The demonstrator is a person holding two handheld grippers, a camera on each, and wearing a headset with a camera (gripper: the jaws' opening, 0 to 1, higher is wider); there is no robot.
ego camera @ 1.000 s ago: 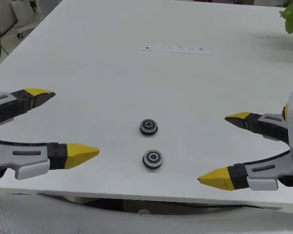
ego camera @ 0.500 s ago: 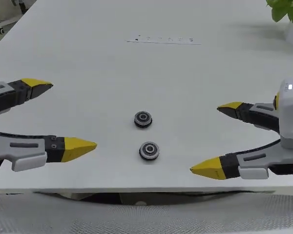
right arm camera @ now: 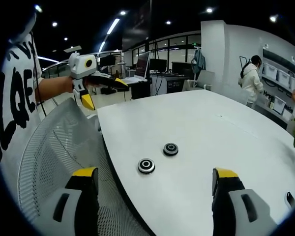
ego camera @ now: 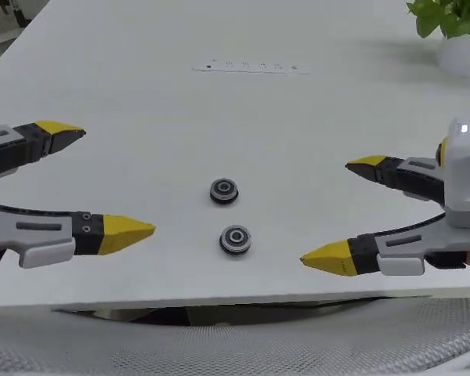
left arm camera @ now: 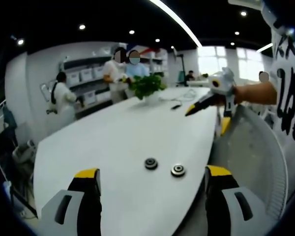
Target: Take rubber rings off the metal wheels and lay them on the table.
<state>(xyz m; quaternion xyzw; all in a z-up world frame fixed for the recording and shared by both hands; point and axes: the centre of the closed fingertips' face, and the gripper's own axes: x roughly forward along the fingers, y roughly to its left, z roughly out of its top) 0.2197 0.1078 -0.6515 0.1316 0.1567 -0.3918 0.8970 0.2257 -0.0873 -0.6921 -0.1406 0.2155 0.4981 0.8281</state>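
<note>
Near wheel and far wheel lie flat on table between left gripper and right gripper, both gaping, empty. Near wheel marginally closer to right gripper (close call).

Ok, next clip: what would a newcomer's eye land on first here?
The near wheel and the far wheel, small metal discs with dark rims, sit close together near the front edge of the white table. The left gripper and the right gripper flank them, both wide open with yellow tips, holding nothing. A leafy plant stands at the table's far right.
</note>
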